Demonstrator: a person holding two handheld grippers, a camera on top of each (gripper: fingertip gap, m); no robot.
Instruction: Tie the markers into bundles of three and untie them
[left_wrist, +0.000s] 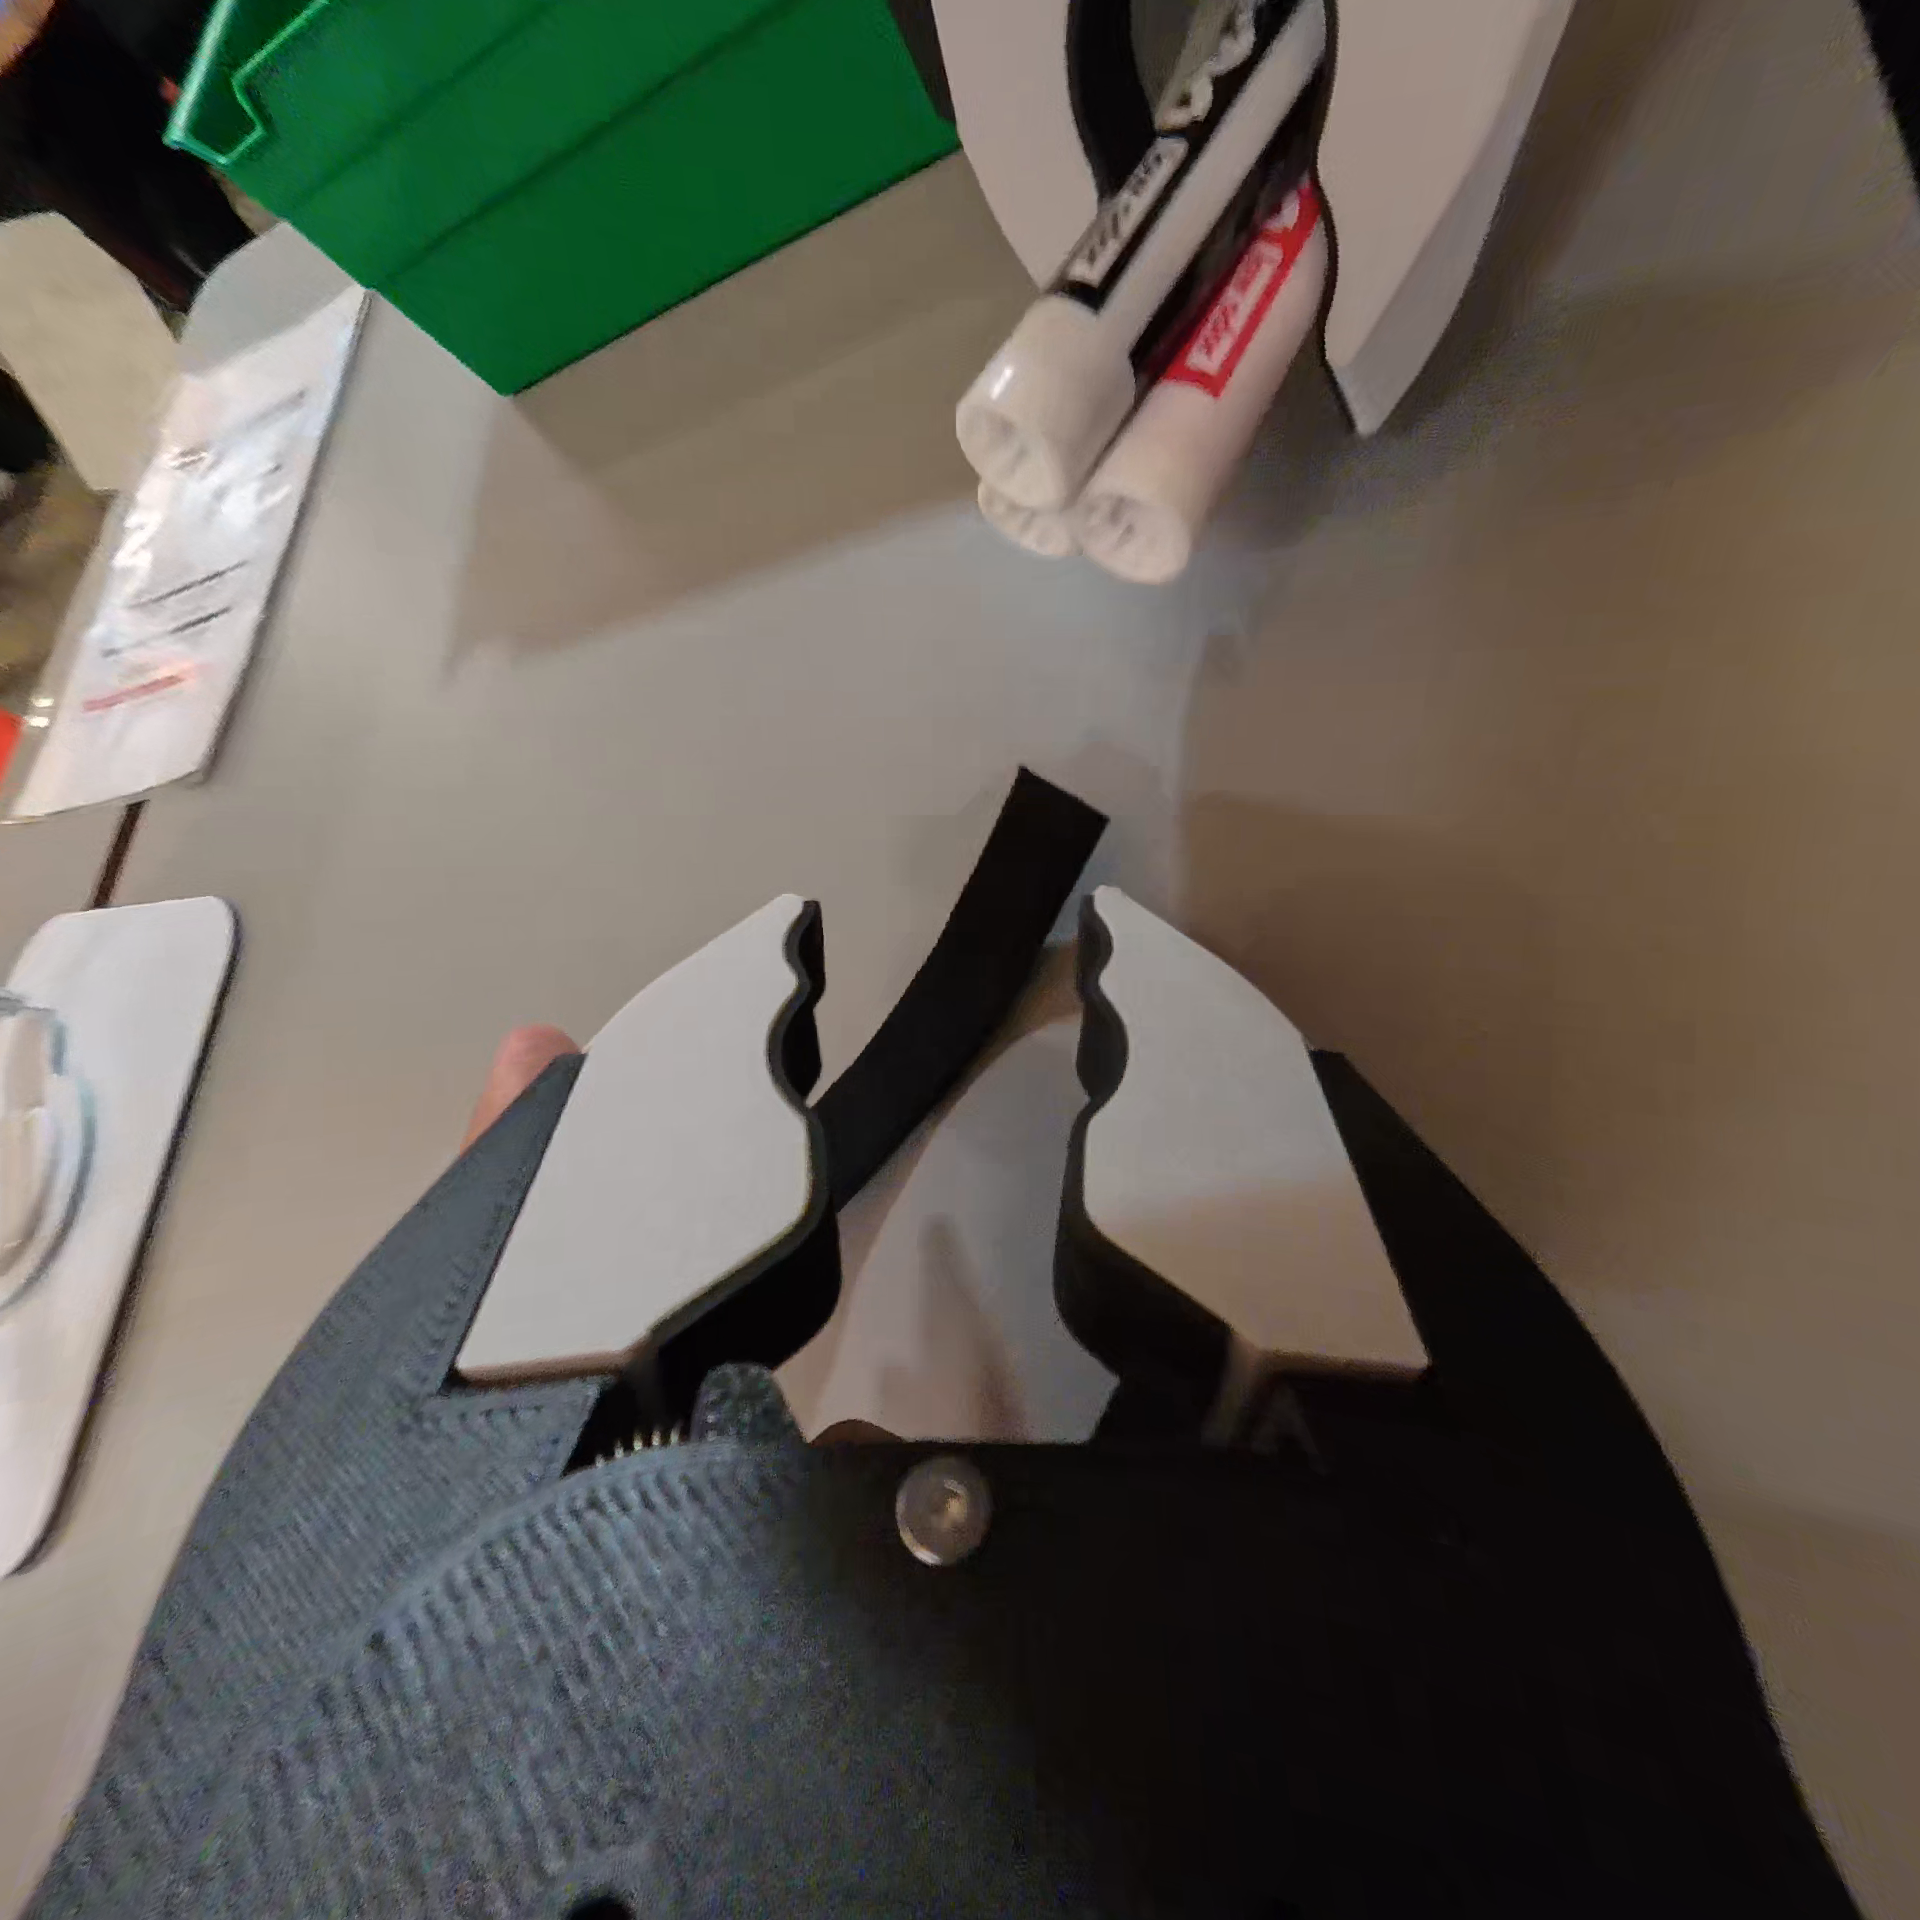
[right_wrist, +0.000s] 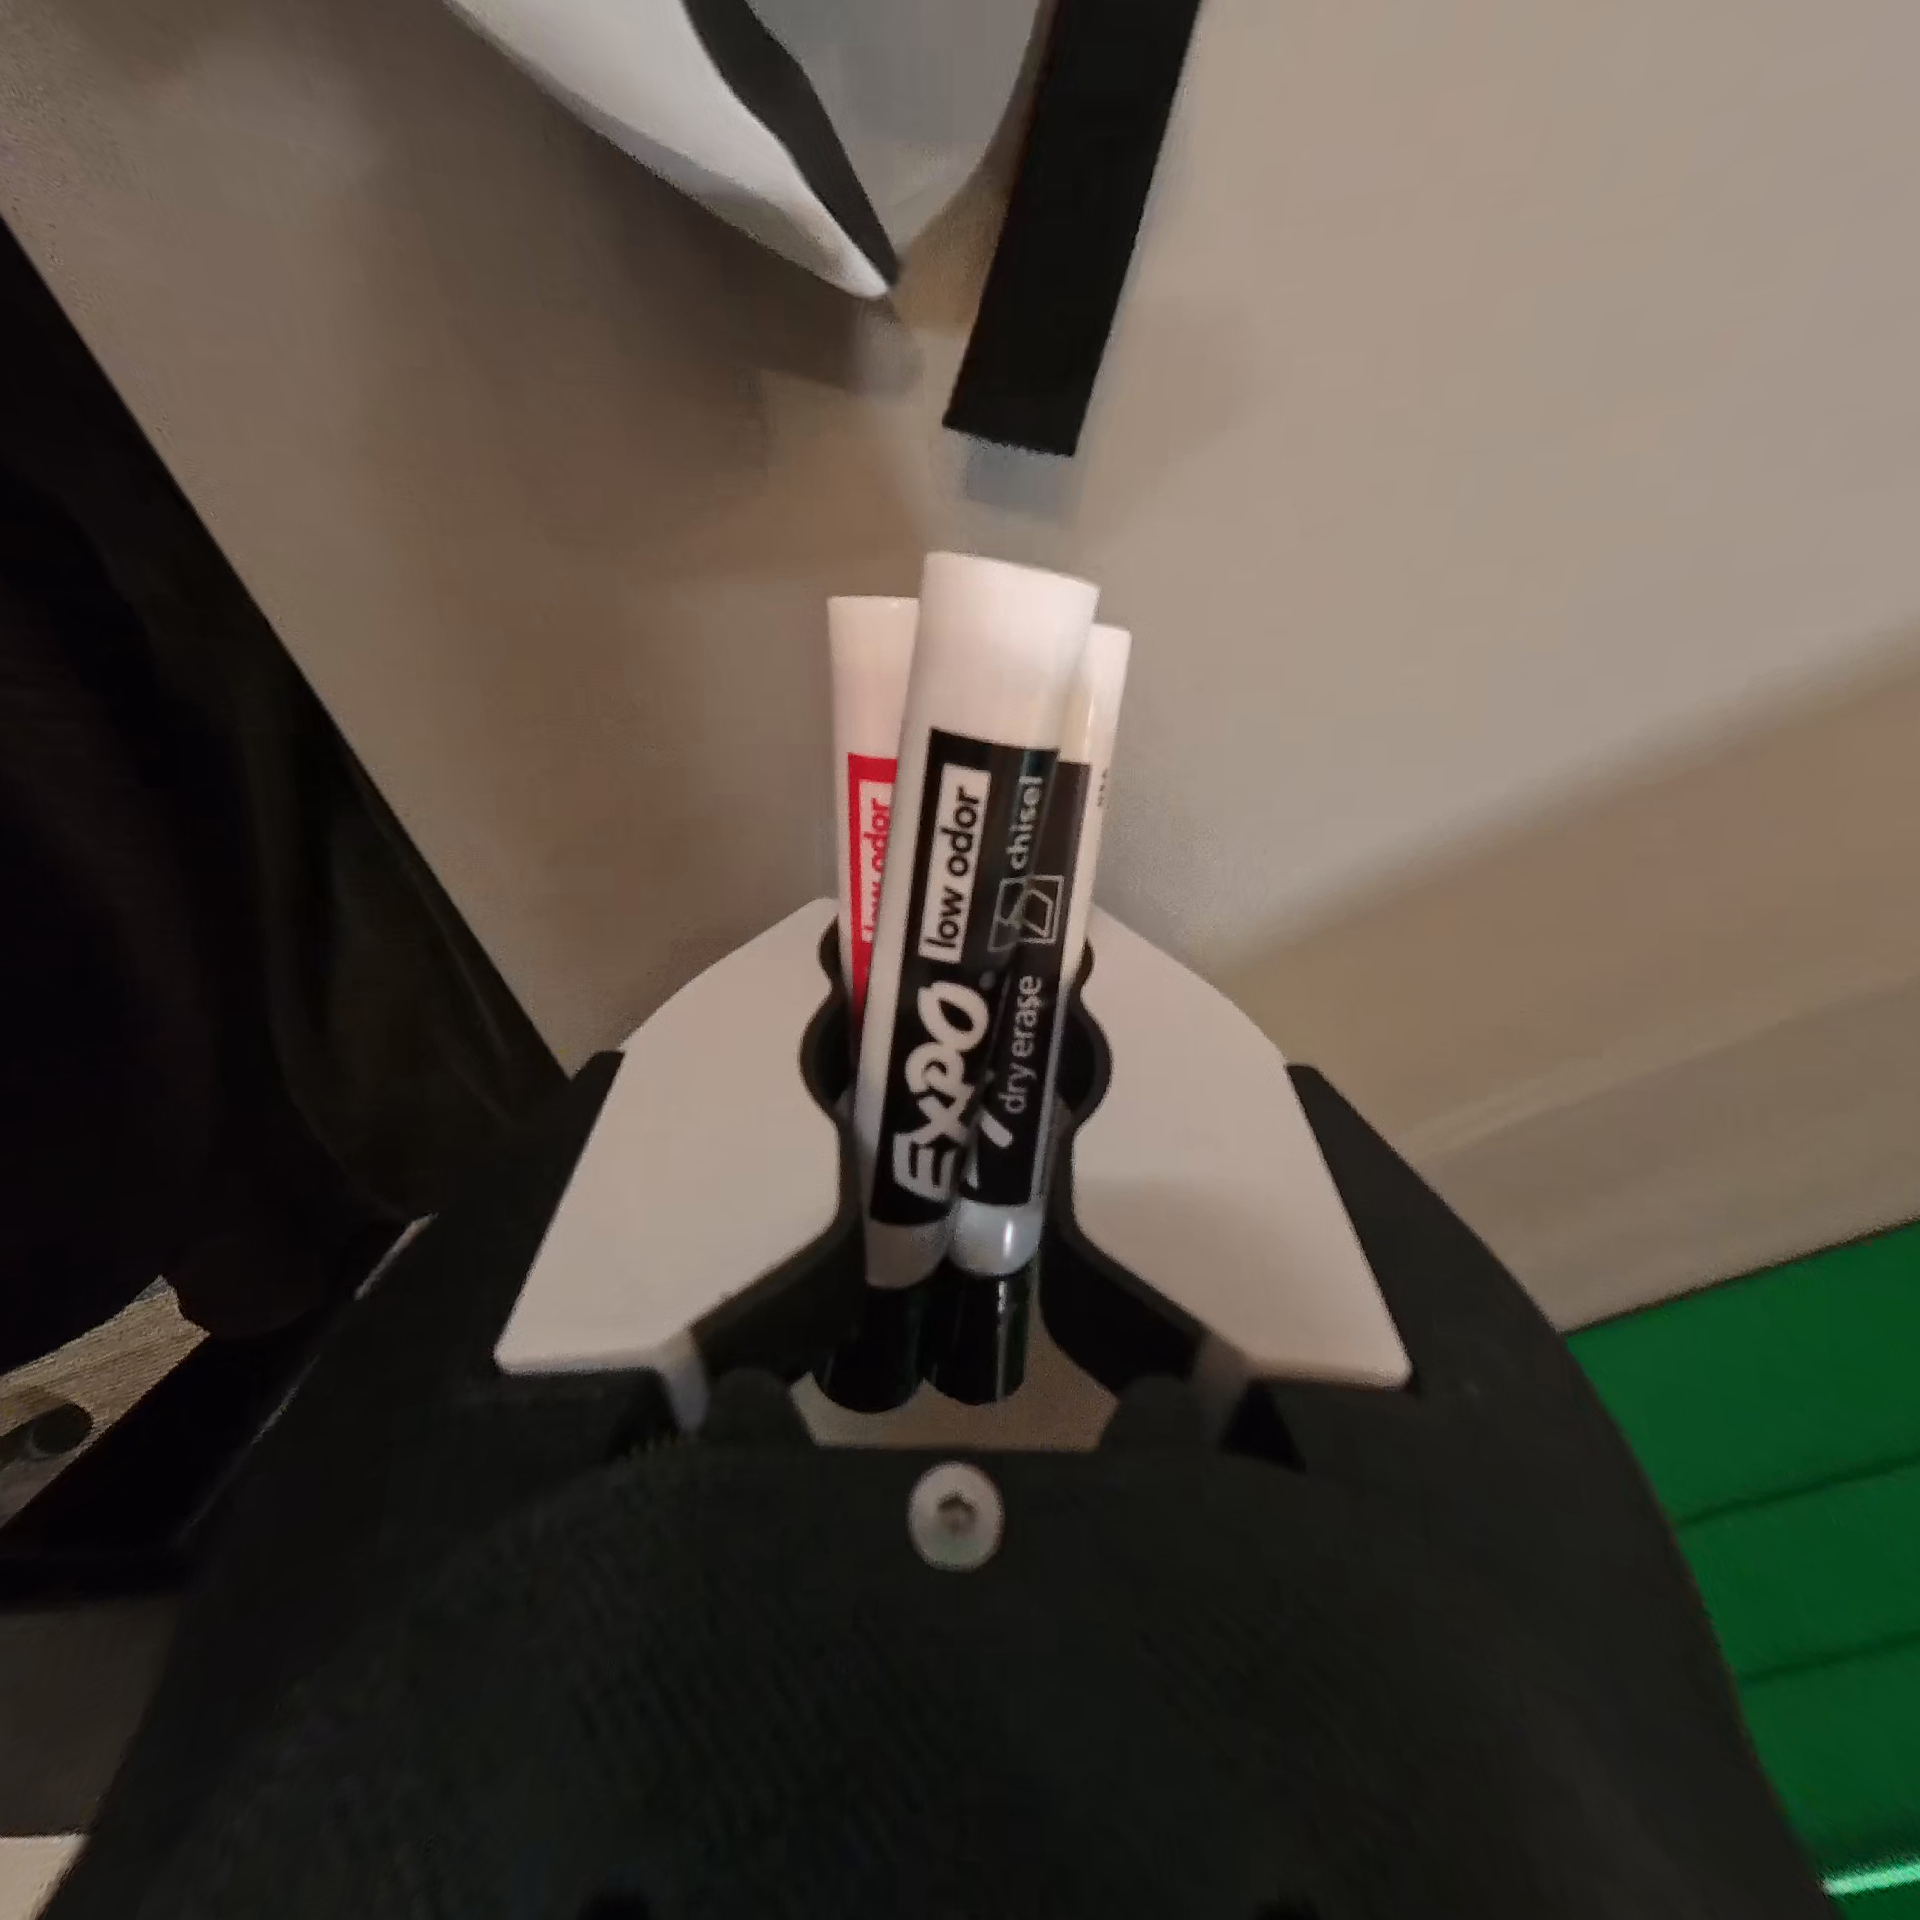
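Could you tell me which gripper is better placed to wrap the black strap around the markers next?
Probably the left gripper: the black strap lies between its open fingers, while the right gripper is shut on the three markers.

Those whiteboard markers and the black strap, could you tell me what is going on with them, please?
A person is working two handheld grippers over a grey table. The right gripper is shut on three white whiteboard markers, held together as a bundle. The left gripper has a flat black strap between its open jaws, pointing toward the markers. No strap is around them yet. A green plastic bin stands behind.
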